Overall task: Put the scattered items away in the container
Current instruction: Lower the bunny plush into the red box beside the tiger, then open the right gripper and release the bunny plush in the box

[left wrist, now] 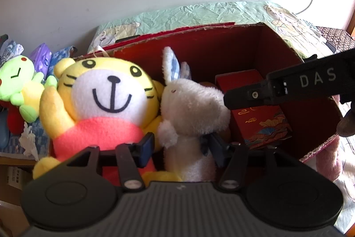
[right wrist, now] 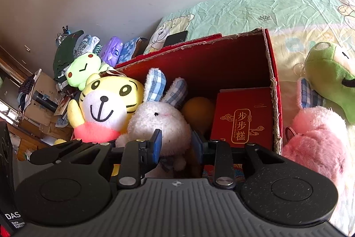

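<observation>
Red box (right wrist: 274,90) rim-full leftward with plush; right side roomier.

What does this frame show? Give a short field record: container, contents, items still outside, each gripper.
container: open red box on the bed
inside: yellow tiger plush, white rabbit plush, orange ball, red carton
outside, right of box: pink plush, green frog plush
outside, left of box: light green plush
left gripper: open, fingers either side of the rabbit's body
right gripper: straddles the rabbit; whether it grips is unclear
</observation>
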A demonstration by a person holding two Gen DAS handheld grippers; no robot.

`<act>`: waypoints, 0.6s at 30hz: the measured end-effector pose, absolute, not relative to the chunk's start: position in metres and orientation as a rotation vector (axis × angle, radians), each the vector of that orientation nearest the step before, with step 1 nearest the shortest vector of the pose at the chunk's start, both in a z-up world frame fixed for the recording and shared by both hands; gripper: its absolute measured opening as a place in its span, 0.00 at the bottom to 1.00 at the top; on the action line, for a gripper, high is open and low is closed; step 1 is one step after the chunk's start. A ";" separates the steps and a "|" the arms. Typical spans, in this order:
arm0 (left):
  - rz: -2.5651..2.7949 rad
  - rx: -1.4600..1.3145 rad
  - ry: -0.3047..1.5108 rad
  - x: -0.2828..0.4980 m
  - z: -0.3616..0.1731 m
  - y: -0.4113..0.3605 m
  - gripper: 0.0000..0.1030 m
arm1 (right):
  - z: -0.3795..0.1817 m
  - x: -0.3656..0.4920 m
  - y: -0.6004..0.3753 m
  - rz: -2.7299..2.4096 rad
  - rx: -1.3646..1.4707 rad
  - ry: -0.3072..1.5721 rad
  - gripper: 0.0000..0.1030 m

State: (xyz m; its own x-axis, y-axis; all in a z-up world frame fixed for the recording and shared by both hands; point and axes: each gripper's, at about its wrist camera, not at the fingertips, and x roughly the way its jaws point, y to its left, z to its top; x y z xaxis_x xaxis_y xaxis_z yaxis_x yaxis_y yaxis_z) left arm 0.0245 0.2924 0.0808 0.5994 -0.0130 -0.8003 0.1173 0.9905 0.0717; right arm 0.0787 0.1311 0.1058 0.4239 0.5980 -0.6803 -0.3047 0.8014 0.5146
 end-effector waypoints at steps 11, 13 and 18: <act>-0.052 0.119 0.938 0.025 0.080 0.291 0.61 | 0.109 0.068 0.131 0.567 0.297 0.943 0.36; -0.051 0.115 0.937 0.026 0.080 0.292 0.62 | 0.110 0.066 0.132 0.564 0.281 0.934 0.36; -0.048 0.111 0.934 0.025 0.080 0.292 0.62 | 0.109 0.060 0.134 0.558 0.245 0.912 0.36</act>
